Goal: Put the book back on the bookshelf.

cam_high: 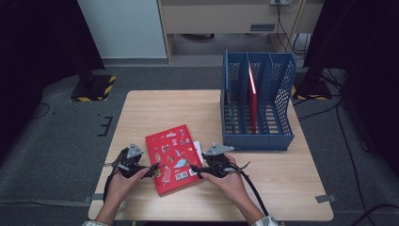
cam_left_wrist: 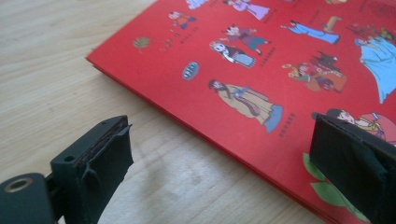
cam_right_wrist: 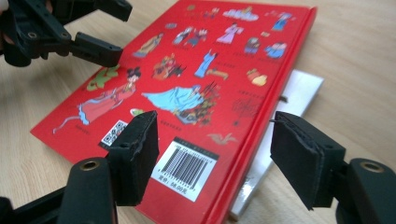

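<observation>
Red hardcover book (cam_high: 173, 157) lying flat on the desk (cam_high: 141, 113), partly over a white booklet (cam_right_wrist: 280, 135). Stiff, fairly heavy, glossy and likely slippery; best pinched at the spine edge. Left gripper (cam_left_wrist: 219, 154) and right gripper (cam_right_wrist: 212, 158) both with fingers apart, straddling opposite edges, nothing clamped.

Blue perforated file rack (cam_high: 258, 101) upright at worktop's (cam_high: 155, 110) far right, three slots. Thin red book (cam_high: 253, 96) on edge in middle slot. Yellow-black striped base (cam_high: 94, 87) on grey floor (cam_high: 44, 146) beyond far-left corner.
</observation>
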Demonstrator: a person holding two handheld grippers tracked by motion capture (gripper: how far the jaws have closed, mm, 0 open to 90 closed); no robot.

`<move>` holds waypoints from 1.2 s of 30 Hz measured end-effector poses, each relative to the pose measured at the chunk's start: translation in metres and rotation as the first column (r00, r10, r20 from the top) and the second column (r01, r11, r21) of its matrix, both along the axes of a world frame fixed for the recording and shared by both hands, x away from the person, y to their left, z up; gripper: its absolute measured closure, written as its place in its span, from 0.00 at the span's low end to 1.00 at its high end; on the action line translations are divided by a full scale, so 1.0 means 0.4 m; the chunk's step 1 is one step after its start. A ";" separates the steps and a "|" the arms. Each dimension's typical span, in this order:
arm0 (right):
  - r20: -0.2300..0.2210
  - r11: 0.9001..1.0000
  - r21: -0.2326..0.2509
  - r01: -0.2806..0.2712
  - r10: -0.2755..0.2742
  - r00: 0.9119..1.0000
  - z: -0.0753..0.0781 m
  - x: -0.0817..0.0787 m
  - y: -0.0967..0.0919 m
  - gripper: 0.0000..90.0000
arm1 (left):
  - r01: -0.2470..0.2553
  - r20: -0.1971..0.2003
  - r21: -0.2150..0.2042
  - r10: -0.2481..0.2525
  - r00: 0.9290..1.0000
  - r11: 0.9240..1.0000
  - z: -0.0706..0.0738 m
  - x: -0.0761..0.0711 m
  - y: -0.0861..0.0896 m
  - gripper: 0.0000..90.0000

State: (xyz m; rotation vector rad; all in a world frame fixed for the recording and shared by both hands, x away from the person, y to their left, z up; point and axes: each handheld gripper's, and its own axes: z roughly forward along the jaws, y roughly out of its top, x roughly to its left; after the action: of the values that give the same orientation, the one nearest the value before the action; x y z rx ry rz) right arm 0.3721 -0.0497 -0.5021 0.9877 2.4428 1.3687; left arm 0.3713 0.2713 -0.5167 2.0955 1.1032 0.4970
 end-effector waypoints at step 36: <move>-0.073 0.996 -0.065 -0.055 0.050 0.996 -0.040 -0.036 0.026 0.30 | 0.060 -0.112 -0.141 -0.076 0.991 0.988 -0.017 0.004 -0.022 0.07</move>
State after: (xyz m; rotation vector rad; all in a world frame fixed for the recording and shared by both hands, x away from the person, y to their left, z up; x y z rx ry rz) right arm 0.3575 -0.0392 -0.5180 0.9799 2.5664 1.2790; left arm 0.3727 0.2625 -0.5236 2.0542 1.0955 0.2606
